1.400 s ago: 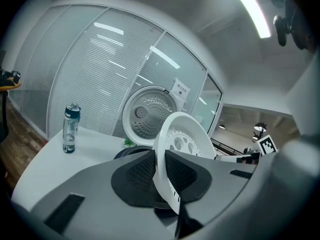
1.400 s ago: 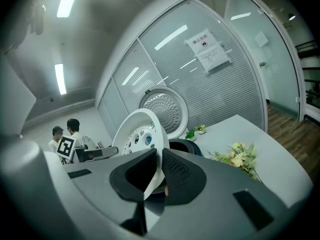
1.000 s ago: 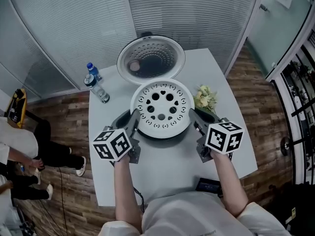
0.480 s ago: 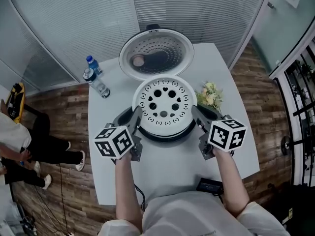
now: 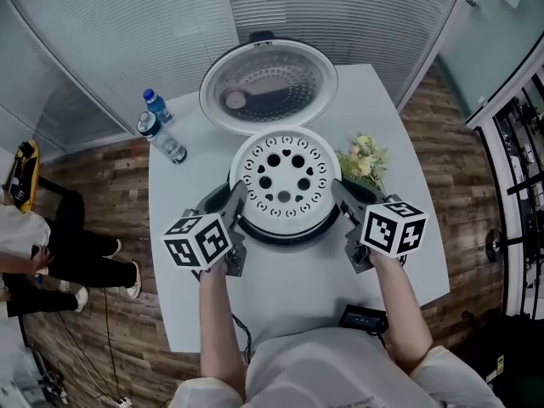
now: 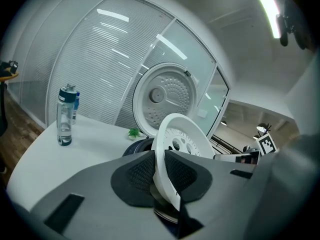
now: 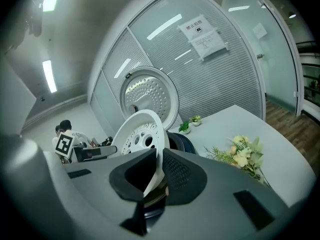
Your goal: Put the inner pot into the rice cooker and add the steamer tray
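At the upper left of the head view, two water bottles (image 5: 164,141) stood on the white surface (image 5: 280,291). My left gripper (image 5: 235,201) was clamped narrowly on the left rim of the white steamer tray (image 5: 285,177). The tray lay level at the frame's centre over the dark rice cooker (image 5: 286,235), whose lid (image 5: 269,86) stood open behind. My right gripper (image 5: 339,195) pinched the opposite rim, with flowers (image 5: 364,161) just beside it.

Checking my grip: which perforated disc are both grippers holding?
The white steamer tray, pinched at opposite rims by the left gripper and right gripper. The open lid behind, finely dotted metal, is untouched.
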